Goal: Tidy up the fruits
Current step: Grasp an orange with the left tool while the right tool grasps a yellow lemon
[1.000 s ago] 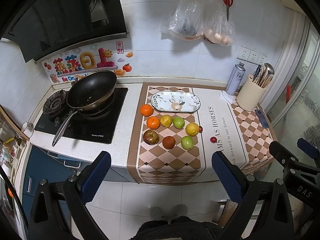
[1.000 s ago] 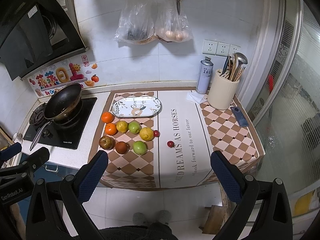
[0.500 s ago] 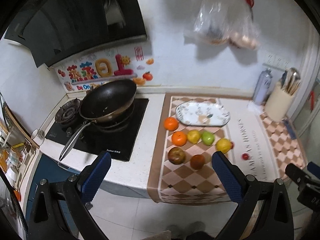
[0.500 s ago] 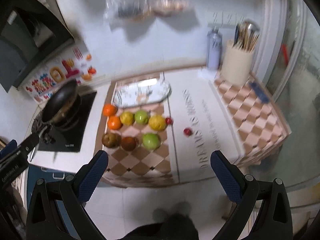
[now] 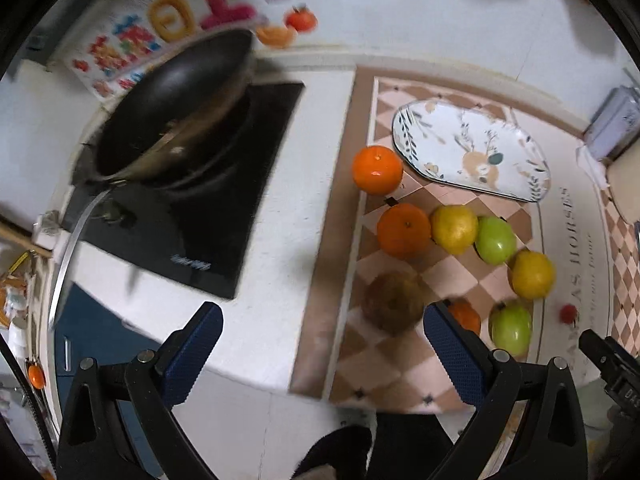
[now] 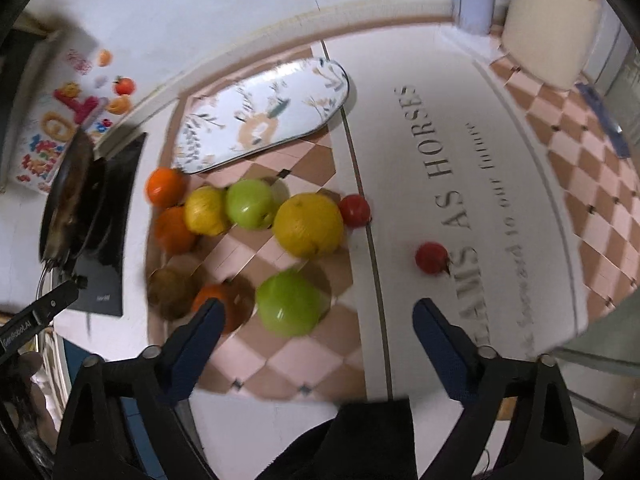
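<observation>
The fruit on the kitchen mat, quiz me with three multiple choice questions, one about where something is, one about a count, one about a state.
1. Where is the patterned plate relative to the fruit?
A. Behind the fruit, toward the wall
B. On the stove
C. Under the wok

2. How many green apples are on the mat?
A. One
B. Two
C. Four

3. What does the plate hold?
A. An orange
B. Two lemons
C. Nothing

Answers:
1. A, since it lies on the checkered part beyond the rows of fruit.
2. B, as one green apple sits in the row and another green apple lies nearer the right gripper.
3. C, because only its printed pattern shows.
</observation>
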Tool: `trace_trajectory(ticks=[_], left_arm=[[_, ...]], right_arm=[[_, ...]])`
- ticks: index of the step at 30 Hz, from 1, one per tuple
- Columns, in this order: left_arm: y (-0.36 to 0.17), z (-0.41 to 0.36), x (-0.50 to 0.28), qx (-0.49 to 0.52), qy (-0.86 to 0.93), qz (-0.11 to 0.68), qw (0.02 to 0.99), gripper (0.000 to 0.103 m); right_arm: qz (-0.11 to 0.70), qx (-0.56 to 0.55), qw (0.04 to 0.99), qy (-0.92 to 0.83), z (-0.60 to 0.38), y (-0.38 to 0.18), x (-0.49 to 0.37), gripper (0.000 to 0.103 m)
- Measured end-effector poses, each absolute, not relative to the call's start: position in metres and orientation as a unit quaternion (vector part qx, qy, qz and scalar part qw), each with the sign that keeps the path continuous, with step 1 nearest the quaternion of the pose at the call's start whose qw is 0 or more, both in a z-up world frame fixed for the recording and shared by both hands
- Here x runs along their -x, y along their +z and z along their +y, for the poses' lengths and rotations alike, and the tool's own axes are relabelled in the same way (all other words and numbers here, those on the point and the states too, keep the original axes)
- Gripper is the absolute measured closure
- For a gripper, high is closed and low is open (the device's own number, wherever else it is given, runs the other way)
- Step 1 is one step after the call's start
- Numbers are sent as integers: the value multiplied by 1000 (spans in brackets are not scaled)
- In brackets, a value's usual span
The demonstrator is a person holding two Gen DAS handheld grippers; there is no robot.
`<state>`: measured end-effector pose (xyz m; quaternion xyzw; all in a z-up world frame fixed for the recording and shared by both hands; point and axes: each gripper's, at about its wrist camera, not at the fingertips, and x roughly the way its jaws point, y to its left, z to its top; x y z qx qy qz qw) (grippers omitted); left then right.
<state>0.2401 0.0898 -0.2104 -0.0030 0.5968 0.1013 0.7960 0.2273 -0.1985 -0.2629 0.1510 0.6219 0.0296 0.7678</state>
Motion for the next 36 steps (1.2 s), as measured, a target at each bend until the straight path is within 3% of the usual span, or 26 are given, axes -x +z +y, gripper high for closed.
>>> trace_trajectory(ticks=[3,14,17,26,29,36], left_arm=[[-237,91,-274,31,84,632,770,9],[-311,94,-342,125,45,705,696,10],[-324,90,-347,130,37,713,688,29],[-337,84,-346,138,27,710,690,33],[-340,89,-343,165,17,706,689,43],[-336,69,-334,121,20,703,701,44]], right_arm=[[647,-178,741,28,-203,-293,-252,17],[682,-205,701,38,-191,-346,-298,28],[682,-206,700,46,-186,-348,-303,31],[689,-187,698,64,-165,-354,-317,36],[685,-178,703,68,-162,-354,-316,36],[677,-162,715,69,-156,-351,-309,37]])
